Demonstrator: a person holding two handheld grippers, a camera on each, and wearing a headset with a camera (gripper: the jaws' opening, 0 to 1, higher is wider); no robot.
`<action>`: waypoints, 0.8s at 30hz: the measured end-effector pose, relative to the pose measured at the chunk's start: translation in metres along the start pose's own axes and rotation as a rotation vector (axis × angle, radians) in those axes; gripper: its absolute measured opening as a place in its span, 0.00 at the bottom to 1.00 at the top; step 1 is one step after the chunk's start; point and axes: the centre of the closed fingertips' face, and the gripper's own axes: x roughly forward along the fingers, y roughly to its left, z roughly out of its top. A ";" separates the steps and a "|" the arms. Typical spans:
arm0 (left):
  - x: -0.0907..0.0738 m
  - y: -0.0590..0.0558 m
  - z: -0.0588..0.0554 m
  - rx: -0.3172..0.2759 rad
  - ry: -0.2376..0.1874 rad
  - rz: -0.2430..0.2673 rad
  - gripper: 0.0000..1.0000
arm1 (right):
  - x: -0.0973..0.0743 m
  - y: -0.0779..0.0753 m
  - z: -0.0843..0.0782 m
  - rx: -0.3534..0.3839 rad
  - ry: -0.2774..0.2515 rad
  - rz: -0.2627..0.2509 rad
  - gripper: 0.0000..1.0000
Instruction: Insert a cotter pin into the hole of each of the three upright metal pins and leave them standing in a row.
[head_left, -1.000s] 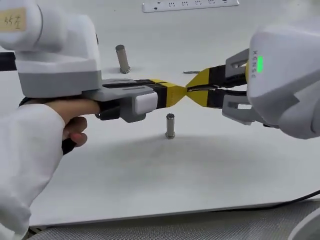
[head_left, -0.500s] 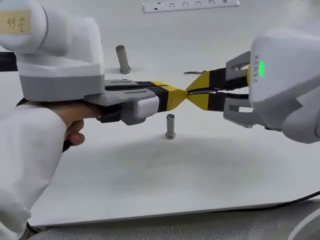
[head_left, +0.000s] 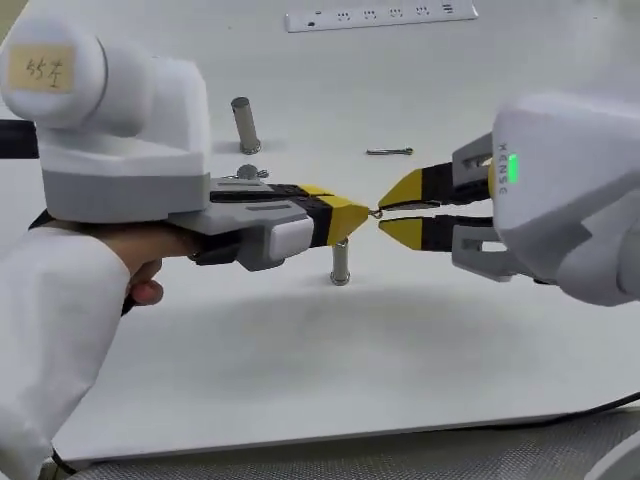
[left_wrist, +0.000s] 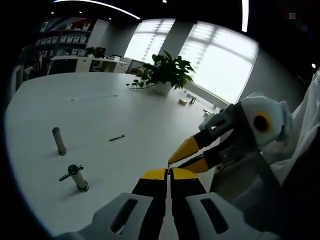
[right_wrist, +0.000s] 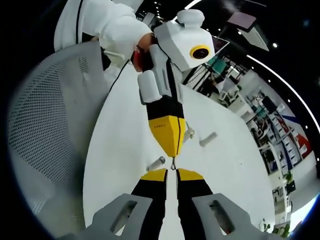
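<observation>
My left gripper (head_left: 352, 213) is shut on a small cotter pin (head_left: 375, 212), which sticks out of its yellow tips with the loop end outward. Facing it, my right gripper (head_left: 388, 213) stands open, its tips just off that loop. The same pin (right_wrist: 173, 163) hangs between the two grippers in the right gripper view. Below them one bare metal pin (head_left: 340, 262) stands upright. A second bare pin (head_left: 241, 122) stands at the back left. A third pin (left_wrist: 77, 177) carries a cotter pin through its hole. A loose cotter pin (head_left: 390, 152) lies at the back.
A white power strip (head_left: 380, 14) lies along the far edge of the white table (head_left: 300, 360). A mesh chair back (right_wrist: 55, 140) is close to the table's near edge. A potted plant (left_wrist: 165, 75) stands far off on the table.
The right gripper's jaws have opened and drawn back a little to the right. The cotter pin stays in the left gripper, and the tips no longer touch.
</observation>
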 end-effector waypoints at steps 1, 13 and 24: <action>-0.001 0.001 -0.001 0.002 0.002 -0.002 0.00 | 0.000 0.000 0.000 0.011 -0.008 0.004 0.00; -0.011 -0.003 -0.006 0.205 0.038 -0.056 0.00 | 0.000 0.015 -0.005 0.431 -0.113 0.198 0.05; -0.015 -0.016 -0.015 0.424 0.077 -0.138 0.00 | -0.001 0.032 0.017 0.534 -0.191 0.288 0.01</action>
